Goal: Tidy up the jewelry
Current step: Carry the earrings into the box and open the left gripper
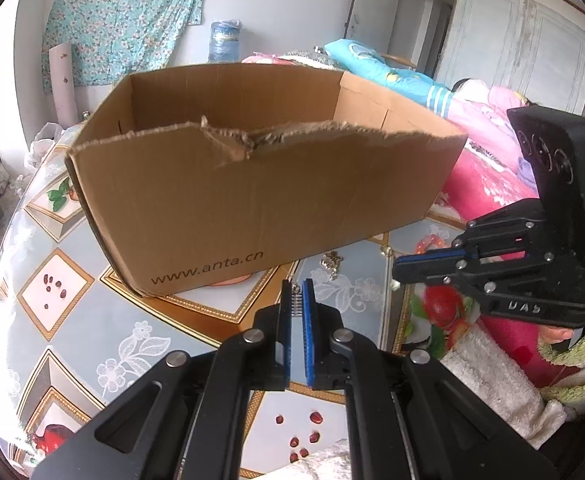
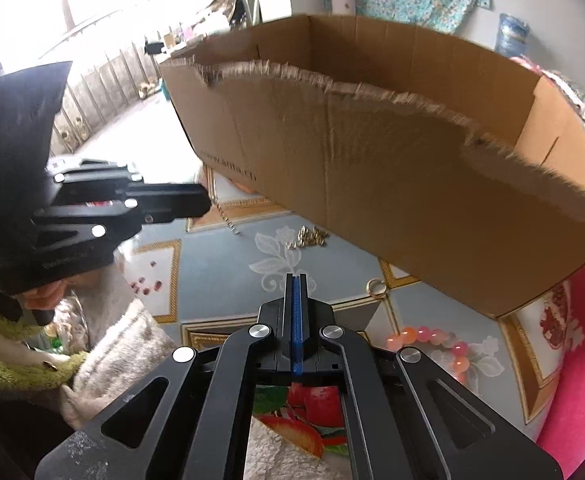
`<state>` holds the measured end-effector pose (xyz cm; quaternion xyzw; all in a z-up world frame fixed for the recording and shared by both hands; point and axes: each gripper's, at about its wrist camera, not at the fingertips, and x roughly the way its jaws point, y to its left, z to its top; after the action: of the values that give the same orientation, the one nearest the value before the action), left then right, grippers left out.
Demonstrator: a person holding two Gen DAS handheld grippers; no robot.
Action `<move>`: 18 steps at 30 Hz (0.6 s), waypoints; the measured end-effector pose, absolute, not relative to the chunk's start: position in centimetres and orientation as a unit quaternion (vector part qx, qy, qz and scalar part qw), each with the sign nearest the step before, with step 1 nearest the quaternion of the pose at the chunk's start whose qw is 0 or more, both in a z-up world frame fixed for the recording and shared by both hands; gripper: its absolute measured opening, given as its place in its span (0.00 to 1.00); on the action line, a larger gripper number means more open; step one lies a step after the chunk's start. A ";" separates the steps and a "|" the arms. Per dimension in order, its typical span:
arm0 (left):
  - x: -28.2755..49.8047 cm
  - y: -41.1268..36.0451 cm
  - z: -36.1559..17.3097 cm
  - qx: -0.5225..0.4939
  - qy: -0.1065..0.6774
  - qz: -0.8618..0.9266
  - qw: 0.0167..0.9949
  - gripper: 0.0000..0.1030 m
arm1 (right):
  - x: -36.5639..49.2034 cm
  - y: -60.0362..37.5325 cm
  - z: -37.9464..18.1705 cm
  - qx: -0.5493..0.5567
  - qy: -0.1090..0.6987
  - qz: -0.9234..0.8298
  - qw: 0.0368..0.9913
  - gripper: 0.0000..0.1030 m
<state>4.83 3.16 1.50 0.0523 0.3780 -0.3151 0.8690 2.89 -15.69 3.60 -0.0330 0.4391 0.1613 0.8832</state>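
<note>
1. Patterned oilcloth covers the counter [image 2: 220,280] under both my tools; bedding and a flowered cloth on the wall are behind the cardboard box [image 1: 260,200].
2. My left tool [image 1: 297,292] is almost closed, and a thin silver chain [image 1: 296,300] sits between its blue pads. I judge I hold it like this, pointing down in front of the box, so I can carry it over the torn front wall.
3. My right tool [image 2: 296,280] is fully closed with nothing between the pads. It hangs above the counter, to the right of the left tool.
4. The loose jewelry is ahead of the right tool: a small heap of gold pieces [image 2: 308,237] just before the box wall, a gold ring [image 2: 376,287] a little to the right, and a pink bead bracelet [image 2: 432,344] close by its right side.
5. The box stands open just beyond these things, I think as the place to collect them. I cannot see what is inside.
</note>
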 end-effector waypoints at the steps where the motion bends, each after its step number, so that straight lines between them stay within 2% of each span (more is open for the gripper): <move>1: 4.7 3.2 1.9 0.051 0.375 -0.315 0.871 0.04 | 2.8 -15.8 4.0 -0.030 0.435 0.163 0.885 0.00; 7: 3.4 3.1 5.2 0.049 0.345 -0.328 0.878 0.04 | 2.0 -16.6 7.7 -0.011 0.390 0.181 0.903 0.00; 14: 3.5 2.1 12.1 0.054 0.288 -0.367 0.883 0.04 | 3.8 -18.4 14.2 -0.014 0.319 0.203 0.926 0.00; 18: 6.6 0.5 14.3 0.065 0.297 -0.374 0.877 0.04 | 7.3 -19.7 15.2 -0.017 0.334 0.197 0.922 0.00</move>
<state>6.57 0.55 14.25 0.0647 0.2966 -0.3736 0.8765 7.31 -19.74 15.17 -0.0170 0.3337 0.1970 0.9217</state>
